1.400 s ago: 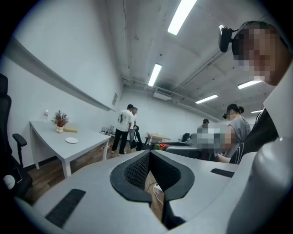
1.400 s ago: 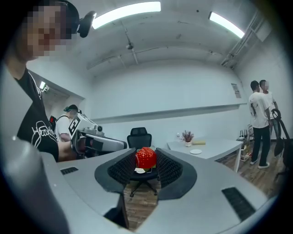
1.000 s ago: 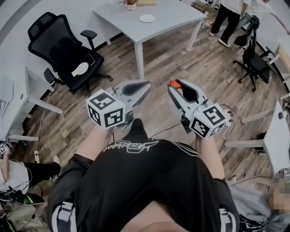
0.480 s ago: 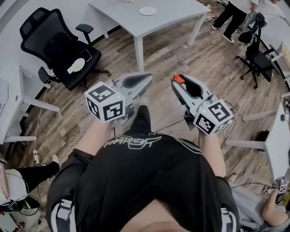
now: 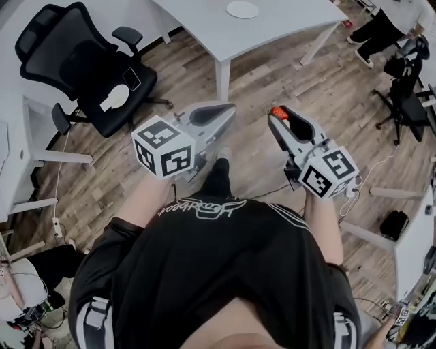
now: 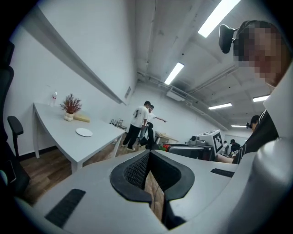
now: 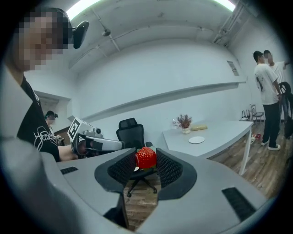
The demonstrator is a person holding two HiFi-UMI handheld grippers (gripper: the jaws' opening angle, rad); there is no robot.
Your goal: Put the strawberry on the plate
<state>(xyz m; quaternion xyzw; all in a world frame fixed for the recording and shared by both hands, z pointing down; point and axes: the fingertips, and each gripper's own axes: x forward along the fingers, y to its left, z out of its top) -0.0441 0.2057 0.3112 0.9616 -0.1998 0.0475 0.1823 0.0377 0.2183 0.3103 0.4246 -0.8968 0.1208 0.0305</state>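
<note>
A red strawberry [image 7: 145, 157] sits pinched between the black pads of my right gripper [image 7: 145, 161], held in the air over the wooden floor. From the head view the strawberry [image 5: 277, 112] shows at the tip of the right gripper [image 5: 281, 117]. My left gripper [image 5: 219, 114] is beside it at the left, its jaws together with nothing between them; the left gripper [image 6: 149, 157] shows only a thin slit. The white plate [image 5: 242, 9] lies on the grey table [image 5: 272, 31] ahead, also seen as a plate [image 7: 197, 140] and a plate [image 6: 84, 132] in the gripper views.
A black office chair [image 5: 82, 68] stands at the left on the wood floor. A small vase with dried flowers [image 7: 184, 123] and a yellowish object [image 7: 199, 128] sit at the table's far end. People stand at the right [image 7: 268, 91]. White desks edge both sides.
The head view has shifted: table and plate moved toward the top right of the picture. Both grippers keep their pose, the strawberry still in the right one.
</note>
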